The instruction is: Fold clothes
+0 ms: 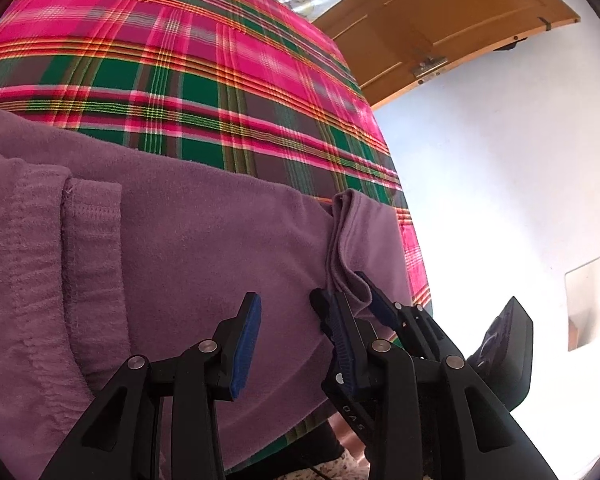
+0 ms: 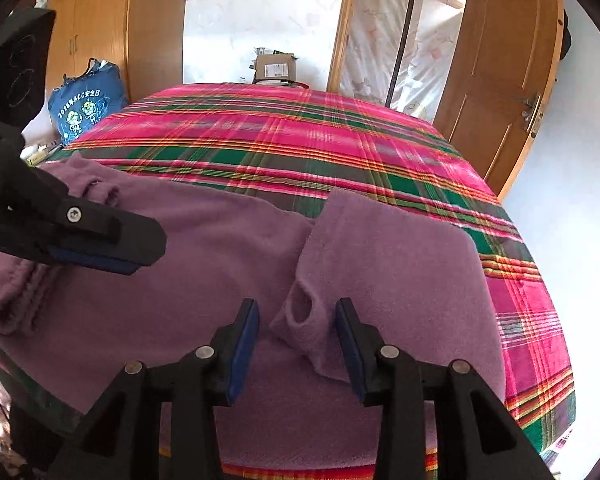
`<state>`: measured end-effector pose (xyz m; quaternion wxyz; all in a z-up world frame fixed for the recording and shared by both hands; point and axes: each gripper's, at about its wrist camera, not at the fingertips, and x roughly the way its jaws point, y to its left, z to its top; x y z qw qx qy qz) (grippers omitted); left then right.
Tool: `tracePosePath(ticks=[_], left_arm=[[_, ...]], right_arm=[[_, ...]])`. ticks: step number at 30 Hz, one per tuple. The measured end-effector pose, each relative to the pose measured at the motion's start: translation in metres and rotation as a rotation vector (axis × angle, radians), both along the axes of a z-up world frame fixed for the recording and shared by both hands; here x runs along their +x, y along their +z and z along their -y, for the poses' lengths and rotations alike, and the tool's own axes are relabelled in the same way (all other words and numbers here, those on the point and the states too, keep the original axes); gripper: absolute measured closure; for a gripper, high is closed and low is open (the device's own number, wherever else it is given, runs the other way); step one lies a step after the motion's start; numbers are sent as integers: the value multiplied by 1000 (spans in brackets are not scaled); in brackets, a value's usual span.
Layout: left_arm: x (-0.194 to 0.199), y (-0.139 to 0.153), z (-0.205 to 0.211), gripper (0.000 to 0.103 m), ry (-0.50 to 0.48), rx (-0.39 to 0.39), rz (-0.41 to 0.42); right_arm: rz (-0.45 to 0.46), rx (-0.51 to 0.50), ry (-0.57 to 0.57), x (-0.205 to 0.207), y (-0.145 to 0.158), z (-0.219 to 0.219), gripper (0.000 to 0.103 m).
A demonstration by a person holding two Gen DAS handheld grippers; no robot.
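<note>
Purple fleece garment (image 2: 204,248) lies spread on the near part of the plaid bed cover (image 2: 340,140). Right tongs (image 2: 298,334) stand open, their pads either side of a raised fold of the garment, not pinching it. Left tongs (image 1: 296,336) also open, just above the fleece beside that fold.

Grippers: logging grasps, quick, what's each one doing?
Left gripper: open, empty.
Right gripper: open, straddling a fold of the purple garment.
</note>
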<state>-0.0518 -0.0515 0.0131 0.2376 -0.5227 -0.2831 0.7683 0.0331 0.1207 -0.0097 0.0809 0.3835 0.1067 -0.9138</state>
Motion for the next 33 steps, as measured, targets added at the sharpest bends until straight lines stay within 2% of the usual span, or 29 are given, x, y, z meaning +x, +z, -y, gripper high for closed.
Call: tracePosePath(ticks=[4,6,10,14,15,17,21,33], left_arm=[[0,1,-1,67,-4,-2,4],[-2,0,-4,67,-6,2,9],[-8,-1,-10,67,-22,46,40],[-18,-1,-20,67,-31,88,67],[-22,-1,-23,60,-35,114,77],[-28,-5,-27,34,-33,171,114],[-36,-10,-33,34,-39,281,156],[-50,-21,-59,34,-62,262,207]], right_arm=[[-14,15,4,2,0,2,65],[-19,21,-2,3,1,0,77],[-28,12,-16,6,4,-7,88],[-48,-14,-15,14,13,-13,89],[-55,-23,-14,16,16,-14,89],[-73,-48,-11,22,24,-19,89],[-72,-110,0,28,33,-29,89],[-69,-195,34,37,37,-38,89]])
